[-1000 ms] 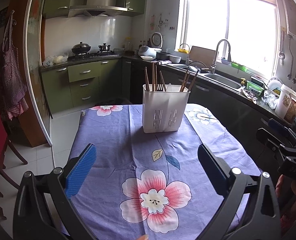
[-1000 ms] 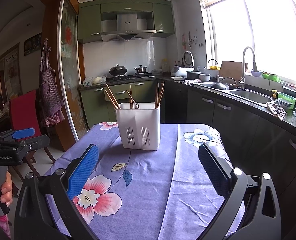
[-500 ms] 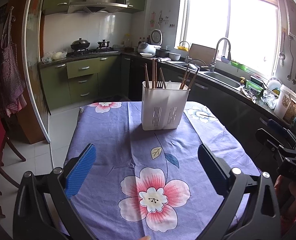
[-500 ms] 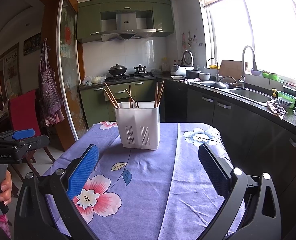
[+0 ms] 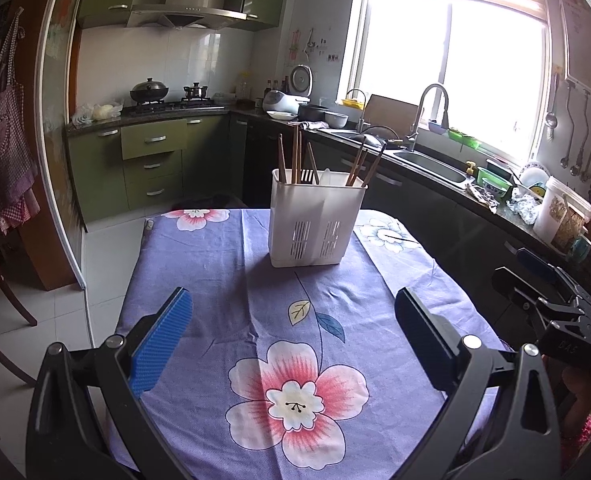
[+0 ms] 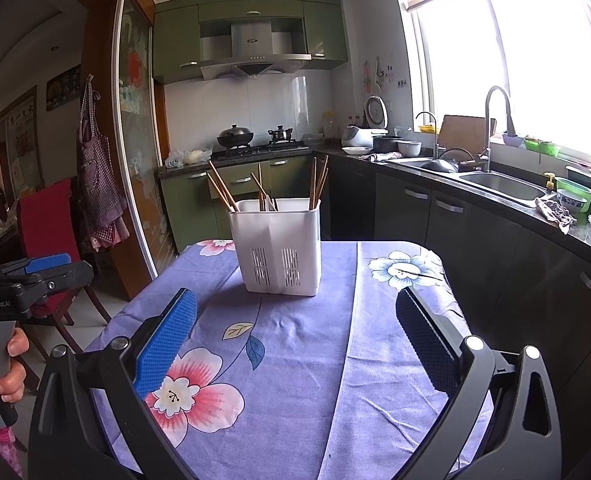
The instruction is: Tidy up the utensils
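Presently, findings as follows:

- Left gripper [image 5: 293, 332]: fingers spread wide apart, nothing between them, held above the near part of the worktop [image 5: 223, 280].
- Right gripper [image 6: 295, 334]: fingers likewise wide apart and empty, above the near right part of the worktop.
- Utensil holder [image 5: 317, 222]: white, slotted, upright on the far middle of the worktop, well apart from both grippers. Chopsticks [image 5: 295, 156] stand in its compartments, some leaning outward; a dark fork head [image 5: 306, 176] shows among them.
- Open cloth lies on all sides of the holder; the far edge runs just behind it.
- Surface: purple flowered tablecloth [image 5: 295, 392], creased along the middle.
- Room: green cabinets [image 5: 151, 156], stove with pots [image 5: 149, 91], sink [image 5: 431, 164] under a bright window, red chair [image 6: 49, 220] at left.
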A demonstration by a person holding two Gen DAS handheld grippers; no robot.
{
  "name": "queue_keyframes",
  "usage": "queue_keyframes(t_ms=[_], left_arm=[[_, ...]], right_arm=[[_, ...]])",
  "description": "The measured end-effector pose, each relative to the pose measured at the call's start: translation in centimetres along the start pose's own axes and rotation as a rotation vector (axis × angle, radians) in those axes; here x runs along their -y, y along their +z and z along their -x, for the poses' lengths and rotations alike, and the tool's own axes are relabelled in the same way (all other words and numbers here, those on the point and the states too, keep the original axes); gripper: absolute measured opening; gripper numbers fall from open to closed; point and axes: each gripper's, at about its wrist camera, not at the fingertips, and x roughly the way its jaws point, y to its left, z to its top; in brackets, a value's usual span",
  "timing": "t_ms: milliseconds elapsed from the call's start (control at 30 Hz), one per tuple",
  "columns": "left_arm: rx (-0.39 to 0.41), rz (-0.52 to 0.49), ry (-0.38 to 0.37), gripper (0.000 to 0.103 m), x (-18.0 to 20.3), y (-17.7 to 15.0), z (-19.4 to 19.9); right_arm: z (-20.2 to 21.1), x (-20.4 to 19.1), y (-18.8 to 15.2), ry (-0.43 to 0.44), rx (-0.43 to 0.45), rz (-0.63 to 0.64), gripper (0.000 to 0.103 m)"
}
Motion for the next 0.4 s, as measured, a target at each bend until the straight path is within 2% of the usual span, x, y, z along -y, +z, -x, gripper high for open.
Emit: queue_keyframes(t_ms=[133, 400], left_arm=[[0.001, -0.014, 0.075, 0.096, -0.1, 0.1, -0.3], [-0.046, -0.013, 0.138, 0.096, -1.0, -0.2, -1.3]], right_arm=[[-0.1, 0.1, 0.0, -0.001, -0.002, -0.002, 0.098], [-0.3, 0.2, 0.0, -0.001, -0.008, -0.003, 0.098]])
